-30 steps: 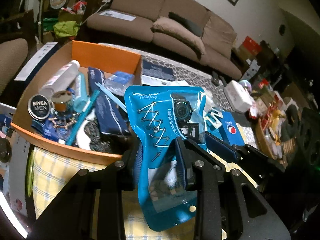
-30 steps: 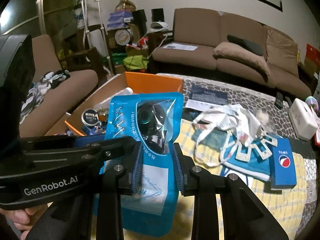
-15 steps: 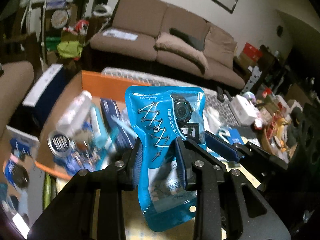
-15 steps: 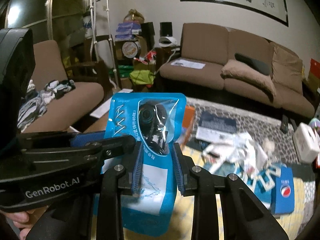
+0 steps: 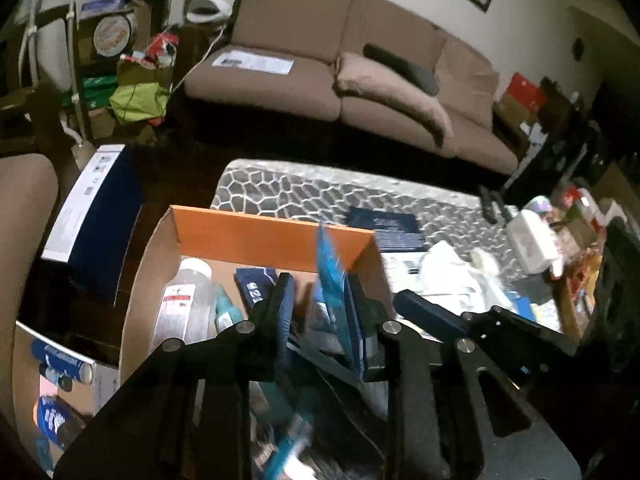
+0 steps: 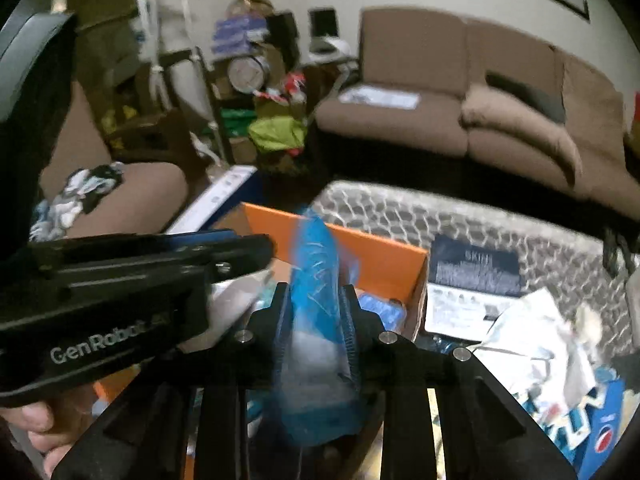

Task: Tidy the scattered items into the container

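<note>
**Blue Pouch Carried Over the Orange Box**

Both claws and the blue pouch (image 6: 316, 280) have been carried from above the yellow checked cloth to a position over the orange box (image 5: 276, 236), and the pouch, formerly seen flat-on, is now seen edge-on. The left claw (image 5: 320, 320) has just been closing; in the left wrist view the pouch lies against the right-hand pad only, with a gap at the other pad, so no firm clamp is shown there. The right claw (image 6: 316, 328) is clamped on the pouch, both ribbed pads pressing its sides.

**Progress.** The box already holds a clear plastic bottle (image 5: 184, 304) with a white cap, a teal tube (image 5: 226, 312) and dark blue packets. The pouch is judged to be at the point of release but is not yet deposited. On the worktop beside the box, a crumpled white bag (image 6: 532, 332), a blue Pepsi carton (image 6: 600, 440) and a dark blue booklet (image 6: 476, 268) remain to be collected.

**Materials.** The pouch is glossy, flexible film, translucent in part, and is expected to sag when released. The box is rigid cardboard, orange inside its far wall. Motion blur obscures finer detail.
</note>
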A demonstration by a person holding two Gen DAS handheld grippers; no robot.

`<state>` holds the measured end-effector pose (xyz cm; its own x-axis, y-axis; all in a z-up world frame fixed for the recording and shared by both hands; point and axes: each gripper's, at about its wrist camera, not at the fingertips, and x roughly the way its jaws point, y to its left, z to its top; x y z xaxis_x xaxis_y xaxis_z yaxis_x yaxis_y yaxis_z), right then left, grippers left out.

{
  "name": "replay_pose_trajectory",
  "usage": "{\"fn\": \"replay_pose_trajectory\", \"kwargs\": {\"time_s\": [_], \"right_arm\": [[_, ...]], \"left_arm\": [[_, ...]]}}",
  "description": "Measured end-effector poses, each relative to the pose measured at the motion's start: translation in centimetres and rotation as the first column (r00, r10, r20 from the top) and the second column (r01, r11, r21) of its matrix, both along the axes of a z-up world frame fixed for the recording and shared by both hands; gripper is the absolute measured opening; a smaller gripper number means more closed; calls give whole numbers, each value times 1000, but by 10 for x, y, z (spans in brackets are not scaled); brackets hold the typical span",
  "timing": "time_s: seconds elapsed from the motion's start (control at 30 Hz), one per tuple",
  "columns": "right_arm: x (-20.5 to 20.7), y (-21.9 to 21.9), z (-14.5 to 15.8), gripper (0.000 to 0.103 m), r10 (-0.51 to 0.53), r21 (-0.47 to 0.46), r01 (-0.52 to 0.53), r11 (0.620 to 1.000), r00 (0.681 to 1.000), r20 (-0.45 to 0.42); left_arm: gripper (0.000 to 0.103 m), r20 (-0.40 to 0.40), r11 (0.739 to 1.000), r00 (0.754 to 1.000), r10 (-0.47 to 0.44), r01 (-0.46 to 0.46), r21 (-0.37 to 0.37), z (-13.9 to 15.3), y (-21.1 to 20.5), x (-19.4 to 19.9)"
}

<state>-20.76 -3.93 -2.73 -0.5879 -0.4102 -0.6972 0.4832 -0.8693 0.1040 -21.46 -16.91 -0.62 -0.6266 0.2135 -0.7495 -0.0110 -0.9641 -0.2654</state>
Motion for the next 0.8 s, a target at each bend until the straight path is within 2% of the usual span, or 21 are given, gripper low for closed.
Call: {"fn": "replay_pose_trajectory", "kwargs": {"time_s": [0.1, 0.17, 0.23, 0.3, 0.33, 0.37, 0.43, 0.53, 0.6, 0.63, 0.67, 0.8], "right_arm": [[-18, 12, -17, 30, -65, 16, 65, 998, 996, 60], [-22, 33, -20, 30, -82, -57, 88, 995, 992, 94], [-19, 57, -18, 30, -97, -116, 111, 987, 988, 121], [-9, 85, -9, 30, -115, -159, 134, 978, 986, 119], [-3, 96, -3, 30, -110, -174, 128, 976, 988, 111], [7, 109, 5, 30, -110, -179, 127, 976, 989, 98], [24, 131, 20, 31, -124, -152, 135, 979, 989, 76], [55, 168, 42, 31, -159, -110, 165, 980, 986, 57], [79, 200, 56, 31, -209, -101, 212, 972, 977, 38], [86, 213, 60, 35, -235, -99, 237, 967, 972, 31], [96, 226, 63, 41, -264, -99, 265, 959, 964, 26], [133, 276, 56, 43, -378, -109, 379, 919, 925, 38]], "left_arm": [[24, 66, 995, 994, 88, -85, -42, -26, -15, -14], [24, 109, 990, 985, 137, -139, 11, -33, -32, -15], [25, 95, 984, 982, 165, -171, 52, -27, -44, -9], [30, 59, 979, 978, 198, -201, 44, -11, -52, 3], [38, 42, 977, 977, 209, -211, 39, -3, -54, 9], [43, 17, 974, 975, 222, -223, 40, 6, -55, 17], [45, -26, 969, 970, 243, -241, 47, 23, -56, 32], [49, -71, 972, 970, 230, -226, 63, 41, -45, 67], [59, -95, 973, 969, 227, -222, 67, 44, -29, 100], [65, -93, 975, 972, 216, -211, 65, 43, -21, 114], [65, -86, 980, 977, 195, -189, 65, 39, -9, 130], [65, -69, 991, 991, 112, -106, 83, 20, 34, 172]]}}
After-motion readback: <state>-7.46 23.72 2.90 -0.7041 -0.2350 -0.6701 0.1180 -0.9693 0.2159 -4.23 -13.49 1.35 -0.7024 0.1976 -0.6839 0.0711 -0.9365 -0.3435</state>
